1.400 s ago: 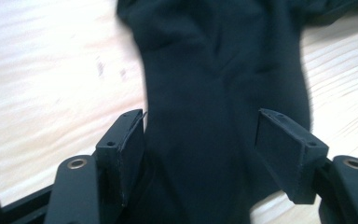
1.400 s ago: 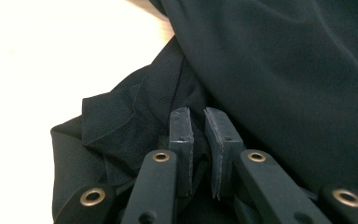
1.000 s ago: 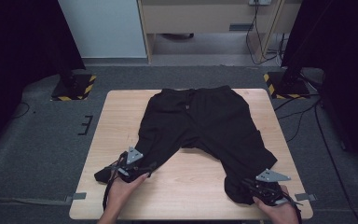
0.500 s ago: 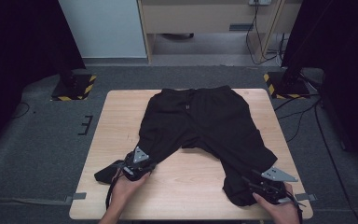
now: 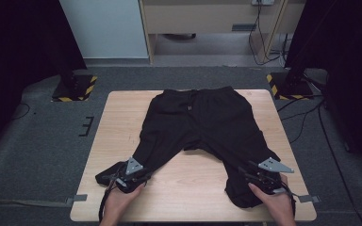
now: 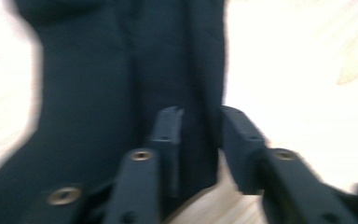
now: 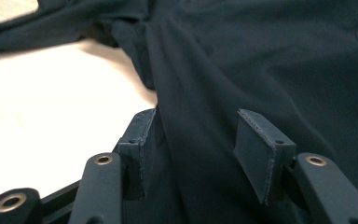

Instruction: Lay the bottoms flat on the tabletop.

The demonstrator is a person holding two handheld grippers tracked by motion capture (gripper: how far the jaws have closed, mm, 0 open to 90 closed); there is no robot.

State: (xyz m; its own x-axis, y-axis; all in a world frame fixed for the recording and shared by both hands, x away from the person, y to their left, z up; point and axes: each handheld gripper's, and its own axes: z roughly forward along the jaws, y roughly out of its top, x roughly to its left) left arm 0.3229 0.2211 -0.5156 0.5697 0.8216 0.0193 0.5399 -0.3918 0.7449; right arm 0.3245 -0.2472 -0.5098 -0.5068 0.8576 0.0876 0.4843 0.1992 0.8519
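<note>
wooden table [image 5: 122, 117]: black trousers [image 5: 207, 122] flat, waistband far, legs splayed near.

Pale wooden table [image 5: 122, 117] on grey carpet, black trousers [image 5: 202, 122] spread flat, legs toward the near edge.

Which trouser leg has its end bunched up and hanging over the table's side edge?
The trouser leg by the left hand-held gripper: its end spills past the table edge, while the other leg's end stays on the wood.

Grey carpet floor [image 5: 37, 155]; pale wall panel [image 5: 103, 28]; wooden cabinet [image 5: 207, 16]; black curtains [image 5: 23, 42] at both sides
</note>
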